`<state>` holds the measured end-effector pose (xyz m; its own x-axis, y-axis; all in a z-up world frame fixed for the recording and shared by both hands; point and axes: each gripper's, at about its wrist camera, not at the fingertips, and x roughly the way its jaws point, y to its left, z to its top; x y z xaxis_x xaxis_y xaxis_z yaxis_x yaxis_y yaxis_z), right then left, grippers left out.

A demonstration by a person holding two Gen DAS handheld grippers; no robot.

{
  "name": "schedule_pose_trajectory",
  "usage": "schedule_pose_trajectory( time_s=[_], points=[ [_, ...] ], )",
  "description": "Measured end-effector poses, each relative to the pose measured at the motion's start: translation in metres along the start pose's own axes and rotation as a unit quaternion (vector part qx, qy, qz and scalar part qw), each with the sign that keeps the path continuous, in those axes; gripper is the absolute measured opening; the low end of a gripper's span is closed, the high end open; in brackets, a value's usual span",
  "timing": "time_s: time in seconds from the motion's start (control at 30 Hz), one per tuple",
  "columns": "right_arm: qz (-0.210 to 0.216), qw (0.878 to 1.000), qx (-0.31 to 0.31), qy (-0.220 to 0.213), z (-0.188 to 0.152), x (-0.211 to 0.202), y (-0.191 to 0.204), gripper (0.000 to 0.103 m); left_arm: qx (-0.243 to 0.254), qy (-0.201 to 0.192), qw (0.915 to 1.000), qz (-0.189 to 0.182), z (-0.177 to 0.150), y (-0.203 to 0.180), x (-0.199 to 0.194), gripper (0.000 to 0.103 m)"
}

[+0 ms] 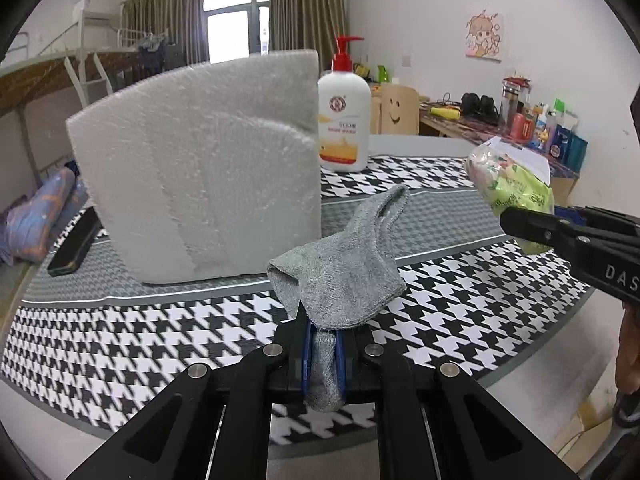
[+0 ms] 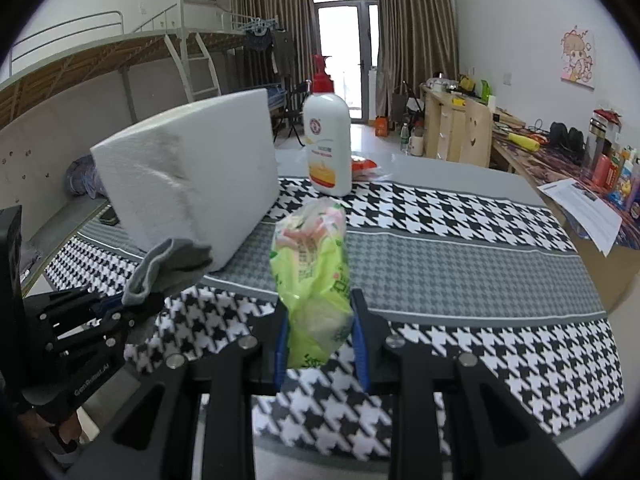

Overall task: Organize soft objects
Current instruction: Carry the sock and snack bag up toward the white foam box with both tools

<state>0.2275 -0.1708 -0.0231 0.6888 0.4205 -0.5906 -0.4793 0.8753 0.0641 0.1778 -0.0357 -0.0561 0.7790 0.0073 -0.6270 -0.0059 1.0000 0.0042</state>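
My left gripper is shut on a grey sock and holds it above the houndstooth mat. The sock also shows at the left of the right wrist view. My right gripper is shut on a soft green plastic packet and holds it above the mat. The packet shows at the right of the left wrist view. A large white foam block stands on the mat behind the sock, and it also shows in the right wrist view.
A white lotion bottle with a red pump stands behind the foam block. A black phone lies left of the block. A red packet lies behind the bottle. Papers and a cluttered desk are at the right.
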Motion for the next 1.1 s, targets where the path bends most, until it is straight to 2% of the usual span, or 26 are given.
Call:
schedule_pose_trajectory(
  time_s=[0.53,0.87,1.1],
  points=[
    [-0.011,0.997,-0.011,-0.074,-0.006,-0.066,0.044,0.031,0.005,-0.074,0.9973,0.002,0.003,0.019,-0.07,0.01],
    [-0.017,0.992,-0.013,-0.128,-0.01,-0.097,0.061,0.031,0.017,-0.135,0.9905,0.021,0.005,0.024,-0.11,0.01],
    [-0.011,0.988,-0.015,-0.15,-0.019,-0.111,0.067,0.031,0.024,-0.165,0.9856,0.03,0.0,0.02,-0.134,0.01]
  ],
)
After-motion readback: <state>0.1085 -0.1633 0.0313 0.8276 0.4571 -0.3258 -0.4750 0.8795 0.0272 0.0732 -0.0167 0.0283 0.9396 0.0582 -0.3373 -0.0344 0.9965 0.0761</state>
